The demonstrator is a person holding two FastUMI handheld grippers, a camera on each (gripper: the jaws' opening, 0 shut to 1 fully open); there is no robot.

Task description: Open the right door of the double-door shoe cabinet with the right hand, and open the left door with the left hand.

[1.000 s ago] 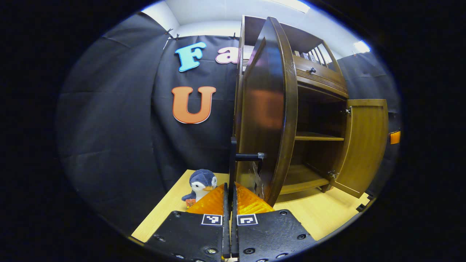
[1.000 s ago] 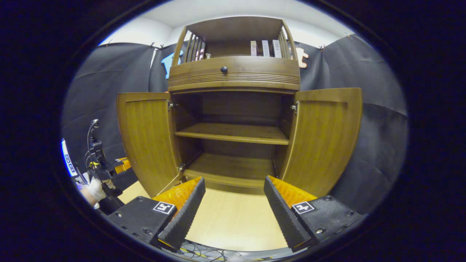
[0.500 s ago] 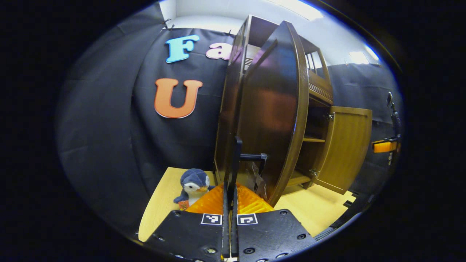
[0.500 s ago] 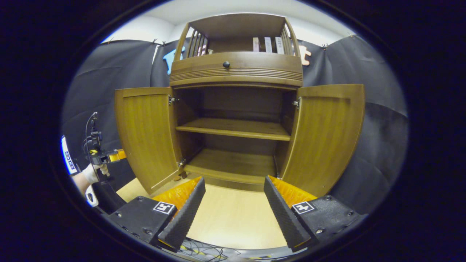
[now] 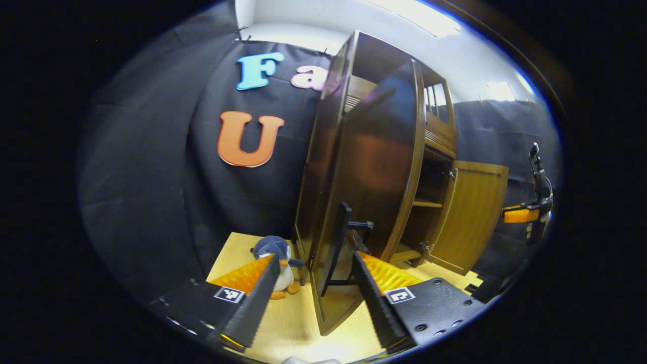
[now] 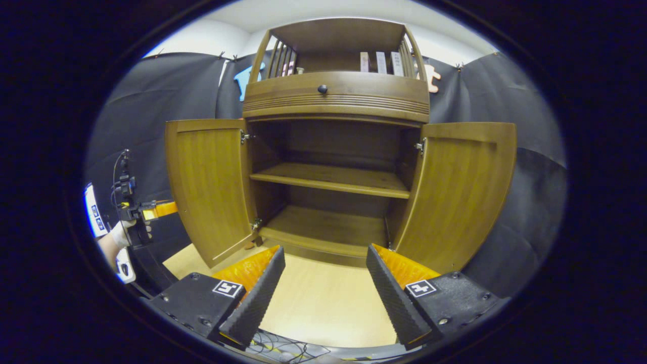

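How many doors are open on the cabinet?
2. The left door is swung out on the left and the right door on the right.

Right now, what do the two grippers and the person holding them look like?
Each gripper, left and right, has two black wedge-shaped fingers with ribbed black pads, ridged orange backs and a small square black-and-white marker on each black base. Thin cables trail below the right one. The hand farther off wears a white glove; its gripper carries a black cable.

Bright overhead light, fisheye-warped edges.
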